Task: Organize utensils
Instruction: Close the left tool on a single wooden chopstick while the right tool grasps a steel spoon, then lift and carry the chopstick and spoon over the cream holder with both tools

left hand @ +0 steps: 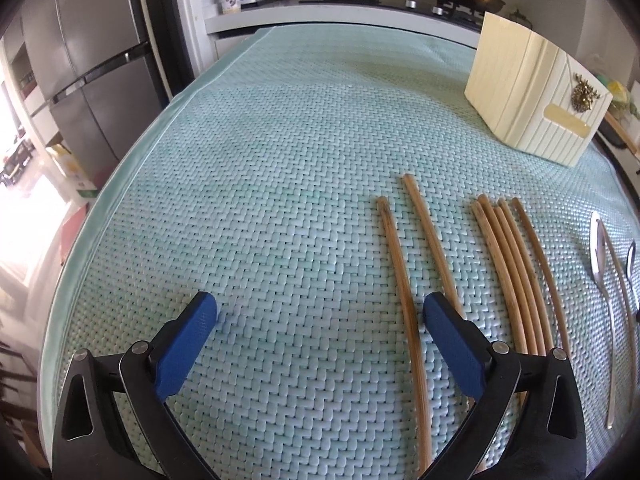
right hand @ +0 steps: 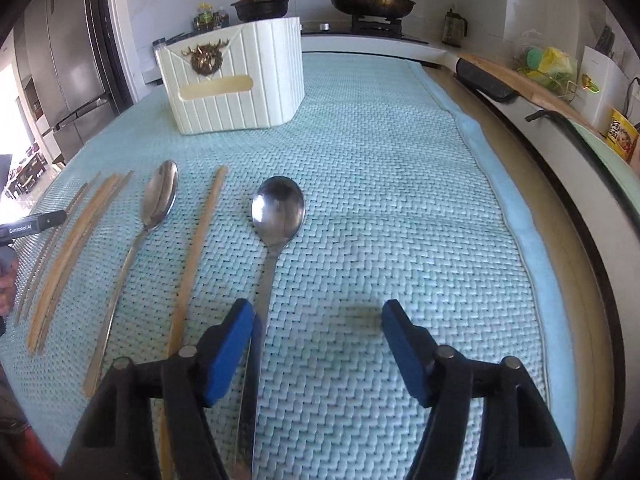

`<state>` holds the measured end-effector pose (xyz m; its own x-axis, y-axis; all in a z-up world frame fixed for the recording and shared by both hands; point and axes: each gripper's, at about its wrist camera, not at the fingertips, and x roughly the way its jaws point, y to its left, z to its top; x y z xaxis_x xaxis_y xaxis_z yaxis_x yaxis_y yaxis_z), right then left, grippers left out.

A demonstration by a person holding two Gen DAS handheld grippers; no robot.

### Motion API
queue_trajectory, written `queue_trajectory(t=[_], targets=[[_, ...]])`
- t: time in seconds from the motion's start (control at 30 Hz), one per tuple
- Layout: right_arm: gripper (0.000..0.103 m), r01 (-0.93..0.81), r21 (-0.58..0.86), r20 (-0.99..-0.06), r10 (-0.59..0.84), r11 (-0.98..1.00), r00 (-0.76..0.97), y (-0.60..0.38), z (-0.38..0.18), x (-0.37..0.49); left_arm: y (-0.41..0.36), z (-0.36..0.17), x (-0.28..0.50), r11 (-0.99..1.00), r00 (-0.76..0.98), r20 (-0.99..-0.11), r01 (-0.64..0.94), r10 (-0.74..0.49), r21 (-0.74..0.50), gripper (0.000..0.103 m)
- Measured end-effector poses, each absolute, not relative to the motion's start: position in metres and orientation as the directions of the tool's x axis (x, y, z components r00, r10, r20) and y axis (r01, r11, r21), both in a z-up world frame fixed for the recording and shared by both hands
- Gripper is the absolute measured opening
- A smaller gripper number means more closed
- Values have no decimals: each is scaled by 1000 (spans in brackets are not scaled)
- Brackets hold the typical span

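Steel, thin and polished, is what our right gripper (right hand: 318, 316) faces: its jaws stand apart with nothing clamped, the left pad just beside the handle of the round spoon (right hand: 278, 210). We judge that spoon light, stiff and slippery, lying nearly flush on the weave, so the narrow handle near the neck looks the best place to pinch. A second spoon (right hand: 160, 196) lies further left, a lone chopstick (right hand: 200, 240) between the two. Our left gripper (left hand: 320, 314) is also open and empty, one pad over a chopstick pair (left hand: 400, 264); bamboo should be light, rigid and less slick. The woven mint mat (right hand: 400, 200) on the tabletop offers friction. The cream holder (right hand: 236, 80) stands beyond, well apart, with a stove behind.
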<state>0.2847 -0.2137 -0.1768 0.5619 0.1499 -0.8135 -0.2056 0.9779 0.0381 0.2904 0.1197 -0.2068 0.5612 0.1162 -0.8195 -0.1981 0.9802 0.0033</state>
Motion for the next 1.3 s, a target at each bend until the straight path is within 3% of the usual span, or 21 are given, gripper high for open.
queue_trajectory(t=[0.47,0.53,0.67,0.77,0.87,1.07,1.3], targets=[[67,-288,8,-821,170,958,545,-161,-177,339,128,-210,318,985,538,-838,-174,89,-7,102],[67,-278,11,-814,170,961,556,-160,-177,338,126,-209,321,986,540,-838,-166,83,-9,98],[61,-272,16,-812,171,962,558,-158,-176,335,111,-203,320,995,561,-826,-103,54,-5,62],[36,-273,24,-810,179,962,558,-160,-176,342,100,-200,318,999,567,-824,-51,23,-8,31],[36,-273,24,-812,178,962,555,-157,-176,344,92,-200,316,1000,577,-817,-14,-3,-13,7],[36,-256,99,-807,228,962,545,-174,-165,350,99,-191,311,996,587,-808,-40,-46,-85,4],[36,-285,129,-756,280,950,592,-183,-118,327,97,-136,289,991,668,-737,7,-103,-133,4]])
